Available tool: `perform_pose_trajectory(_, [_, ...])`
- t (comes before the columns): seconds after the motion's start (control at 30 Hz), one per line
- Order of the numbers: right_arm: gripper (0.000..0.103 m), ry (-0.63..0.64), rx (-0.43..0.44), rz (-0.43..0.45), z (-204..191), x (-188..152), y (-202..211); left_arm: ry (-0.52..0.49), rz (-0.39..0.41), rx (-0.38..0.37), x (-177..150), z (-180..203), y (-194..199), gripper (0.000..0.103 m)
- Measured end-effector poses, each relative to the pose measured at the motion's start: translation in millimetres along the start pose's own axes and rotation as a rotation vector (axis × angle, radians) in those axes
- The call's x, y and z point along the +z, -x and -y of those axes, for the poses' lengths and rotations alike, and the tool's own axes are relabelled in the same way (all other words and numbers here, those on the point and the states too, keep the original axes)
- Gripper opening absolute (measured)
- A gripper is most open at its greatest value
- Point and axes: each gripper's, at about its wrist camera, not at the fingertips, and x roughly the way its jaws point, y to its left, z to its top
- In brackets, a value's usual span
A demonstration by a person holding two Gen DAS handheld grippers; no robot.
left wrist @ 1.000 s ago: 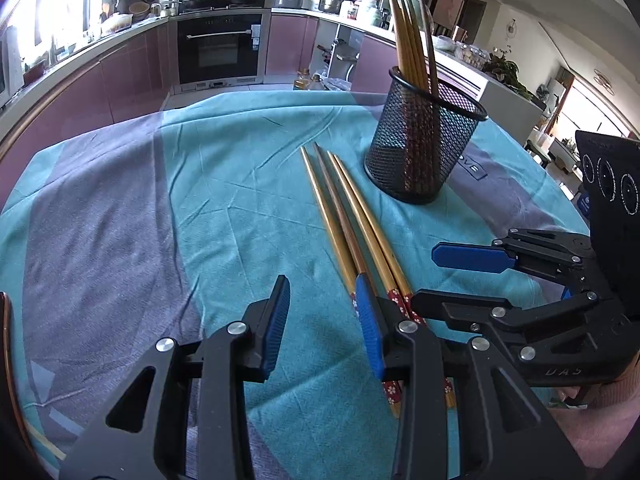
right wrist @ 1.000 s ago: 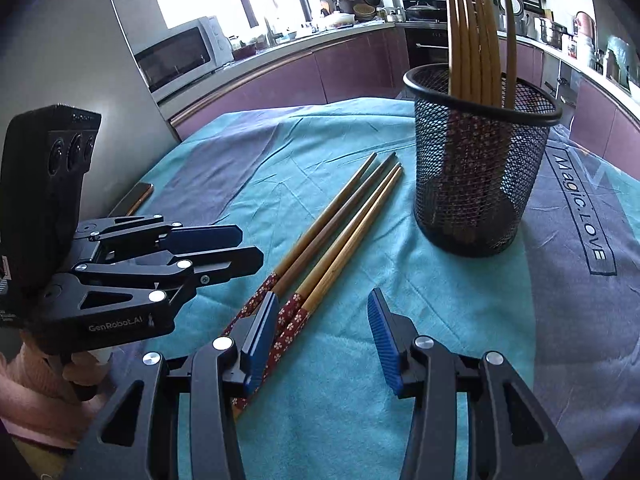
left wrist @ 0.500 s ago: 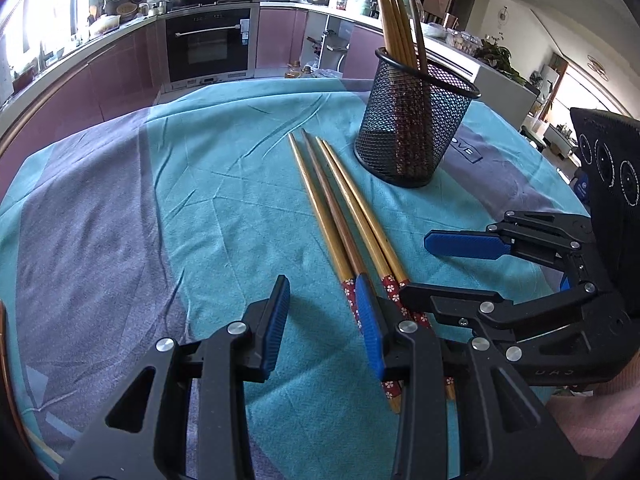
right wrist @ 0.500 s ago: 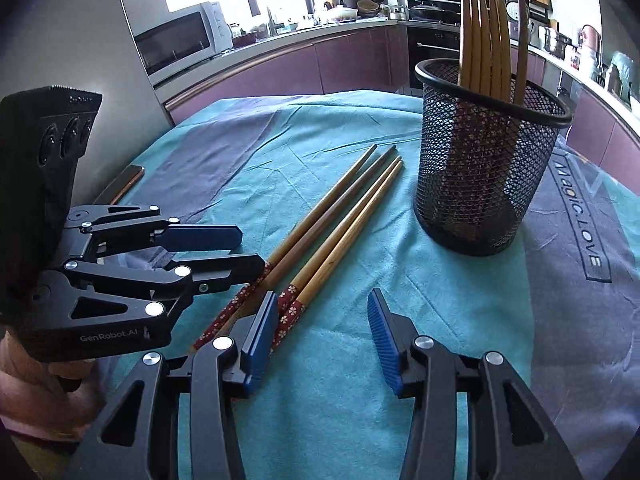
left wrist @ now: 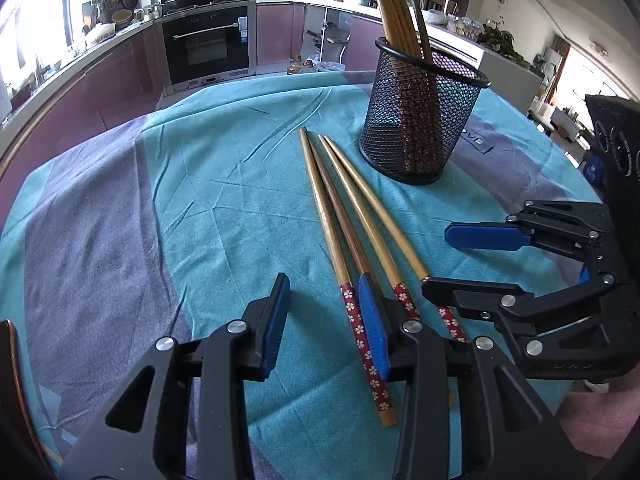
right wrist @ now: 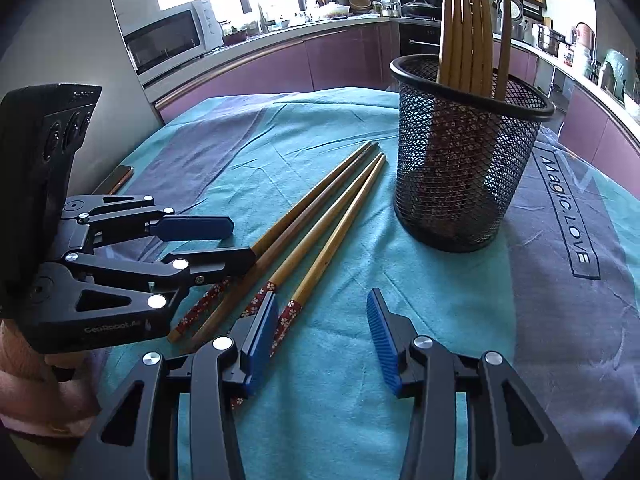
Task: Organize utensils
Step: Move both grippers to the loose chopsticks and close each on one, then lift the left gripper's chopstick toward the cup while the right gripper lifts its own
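Lying side by side on the teal and grey tablecloth (left wrist: 224,184), four loose chopsticks (left wrist: 352,232) point their bare tips toward the black mesh holder (left wrist: 416,128), which stands upright just beyond them and already carries several more chopsticks with their patterned ends down. The red flowered handle ends of the loose four face the two grippers. Seen from the left wrist, the left gripper (left wrist: 326,322) has its blue-padded fingers spread wide with nothing between them; its right finger overlaps the handle end of one chopstick in the view, though contact cannot be judged. The right gripper (left wrist: 460,260) reaches in from the right side, fingers likewise wide apart and empty, its lower finger lying across the handle of the outermost chopstick. From the right wrist, the right gripper (right wrist: 324,330) shows bare cloth between its pads, and the left gripper (right wrist: 228,242) hides part of the nearest handles. Behind the table runs a kitchen counter (right wrist: 280,36) with a microwave (right wrist: 172,40) and a built-in oven (left wrist: 208,44).
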Motion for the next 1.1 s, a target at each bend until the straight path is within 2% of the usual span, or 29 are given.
perform_pose_trajectory(0.37, [0.041,-0.005,-0.013,0.005,0.9,10.3,-9.8,0.01,-0.012,-0.002,20.9,-5.2,-12.0,0.033])
perform_pose_trajectory(0.6, [0.032,-0.023,-0.023,0.008,3.6,24.4,-20.6,0.001,-0.022,0.009,40.0,-5.4,-26.1,0.028])
perform_pose_trajectory(0.77, [0.024,-0.052,-0.023,0.019,8.6,30.9,-27.0,0.012,-0.025,0.017,49.6,-7.6,-34.2,0.017])
perform_pose_trajectory(0.83, [0.016,-0.08,-0.012,0.024,12.3,30.7,-26.8,0.019,-0.025,0.014,50.6,-7.9,-35.5,0.011])
perform_pose_trajectory(0.9, [0.011,-0.102,0.008,0.025,17.2,29.3,-25.9,0.031,-0.022,0.012,49.7,-7.8,-35.8,0.01])
perform_pose_trajectory(1.1, [0.008,-0.161,0.038,0.039,24.4,25.1,-20.9,0.087,-0.003,0.004,42.5,-13.2,-28.9,0.008])
